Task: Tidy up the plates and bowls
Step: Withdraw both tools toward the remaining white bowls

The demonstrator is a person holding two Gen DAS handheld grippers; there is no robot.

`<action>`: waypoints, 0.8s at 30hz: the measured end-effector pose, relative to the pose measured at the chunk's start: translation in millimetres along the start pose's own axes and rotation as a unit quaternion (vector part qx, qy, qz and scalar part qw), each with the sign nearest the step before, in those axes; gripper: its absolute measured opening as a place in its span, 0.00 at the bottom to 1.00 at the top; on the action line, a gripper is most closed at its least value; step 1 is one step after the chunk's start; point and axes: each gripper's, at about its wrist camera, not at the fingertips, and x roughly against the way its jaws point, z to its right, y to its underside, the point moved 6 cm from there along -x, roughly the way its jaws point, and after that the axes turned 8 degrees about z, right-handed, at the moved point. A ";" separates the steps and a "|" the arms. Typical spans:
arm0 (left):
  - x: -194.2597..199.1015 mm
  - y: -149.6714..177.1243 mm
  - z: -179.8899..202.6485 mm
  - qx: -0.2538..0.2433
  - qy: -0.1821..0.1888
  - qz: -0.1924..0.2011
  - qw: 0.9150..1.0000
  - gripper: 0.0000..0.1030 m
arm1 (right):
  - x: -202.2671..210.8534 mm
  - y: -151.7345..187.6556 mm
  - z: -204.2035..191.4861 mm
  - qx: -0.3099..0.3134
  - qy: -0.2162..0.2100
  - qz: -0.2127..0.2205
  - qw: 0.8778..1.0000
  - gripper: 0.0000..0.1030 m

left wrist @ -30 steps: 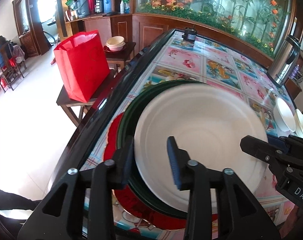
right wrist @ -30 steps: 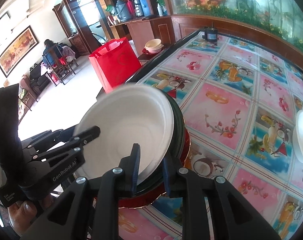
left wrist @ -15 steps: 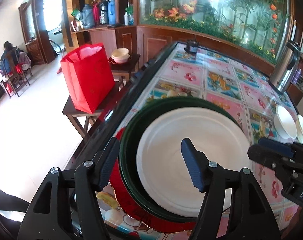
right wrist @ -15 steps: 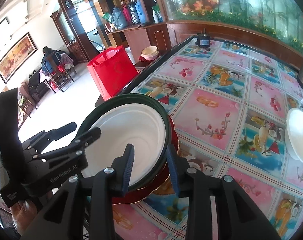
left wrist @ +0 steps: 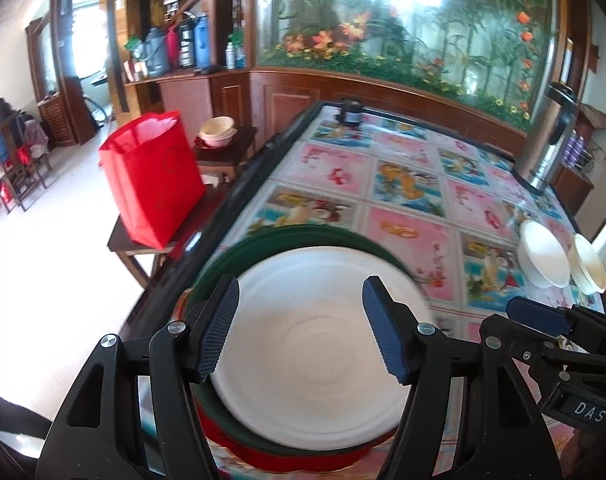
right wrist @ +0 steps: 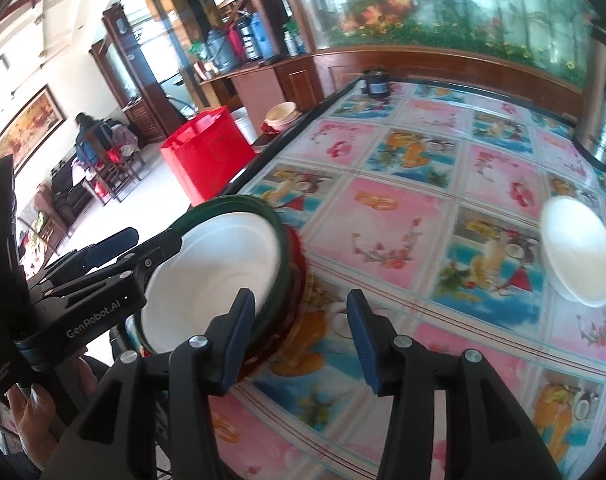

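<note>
Showing only in the left view, a tan bowl point(left wrist: 589, 264) sits beside the white bowl point(left wrist: 543, 258).

Both wrist views above shared plate stack point(left wrist: 311, 344)

My left gripper point(left wrist: 301, 330): black angular frame, silver screw heads, fingers point(left wrist: 219, 328) padded in dark blue cross-hatch. Right gripper point(right wrist: 301, 336) matches it. White "GenRobot.AI" lettering on the housing; my bare hand point(right wrist: 43, 412), pale-painted nails.
</note>
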 end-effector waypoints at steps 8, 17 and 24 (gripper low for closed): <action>-6.9 -0.9 70.4 -0.037 0.052 -0.007 0.998 0.63 | 26.7 5.8 52.9 -0.042 0.034 0.014 0.998 0.49; -16.1 2.4 143.8 -0.067 0.104 -0.023 0.992 0.63 | 64.4 14.1 104.2 -0.076 0.070 0.032 0.994 0.52; -19.3 4.5 194.9 -0.090 0.135 -0.029 0.986 0.63 | 89.3 19.7 141.4 -0.107 0.094 0.047 0.989 0.54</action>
